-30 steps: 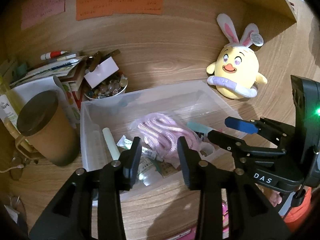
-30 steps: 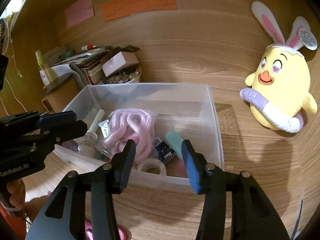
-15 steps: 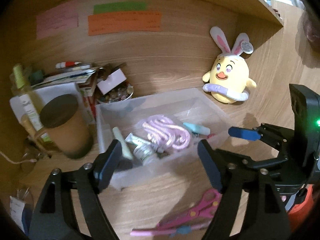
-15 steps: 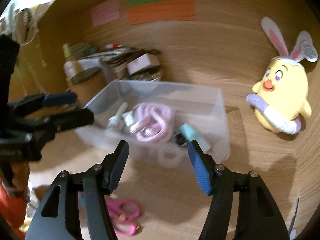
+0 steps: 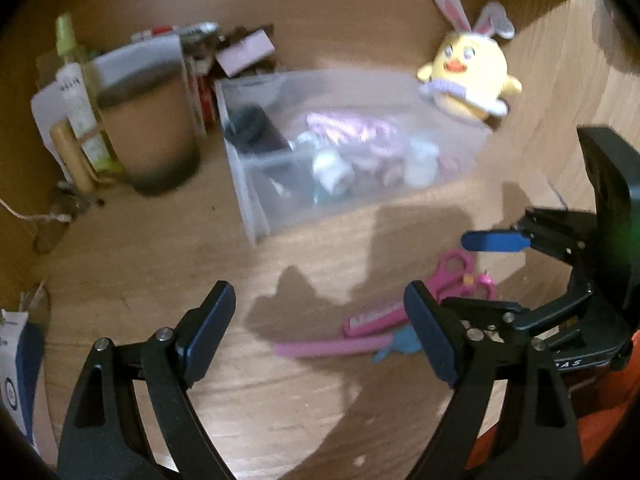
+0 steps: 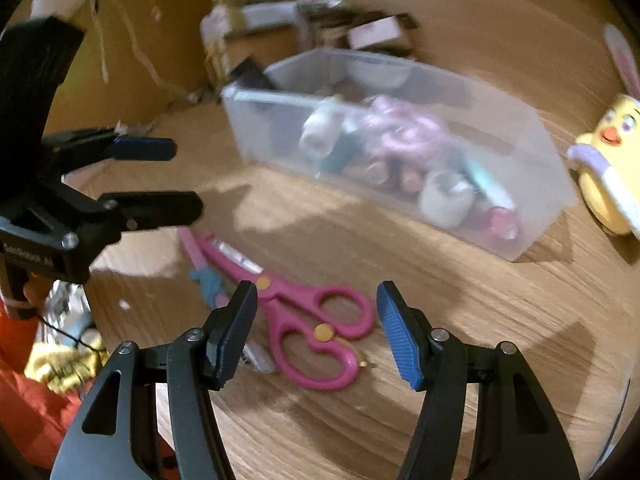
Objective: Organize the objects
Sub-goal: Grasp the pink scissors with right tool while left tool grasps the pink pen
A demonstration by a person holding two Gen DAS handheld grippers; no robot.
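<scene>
Pink scissors (image 6: 316, 316) lie on the wooden desk just in front of my right gripper (image 6: 314, 332), which is open and empty, its fingers either side of the handles. They also show in the left wrist view (image 5: 452, 280) with a pink comb (image 5: 332, 346) beside them. My left gripper (image 5: 320, 332) is open and empty above bare desk. A clear plastic bin (image 6: 536, 200) holds a pink rope (image 6: 400, 128), tape roll and small items; it also shows in the left wrist view (image 5: 256, 204).
A yellow bunny plush (image 5: 468, 76) sits right of the bin against the wooden back wall. A brown cup (image 5: 156, 128), a bottle (image 5: 80, 108) and stacked books and boxes (image 5: 224, 52) stand left of the bin. Both views are motion blurred.
Both grippers have pulled back from the bin and tilted down toward the desk front, and both have opened wider. The pink scissors and comb have come into view.
</scene>
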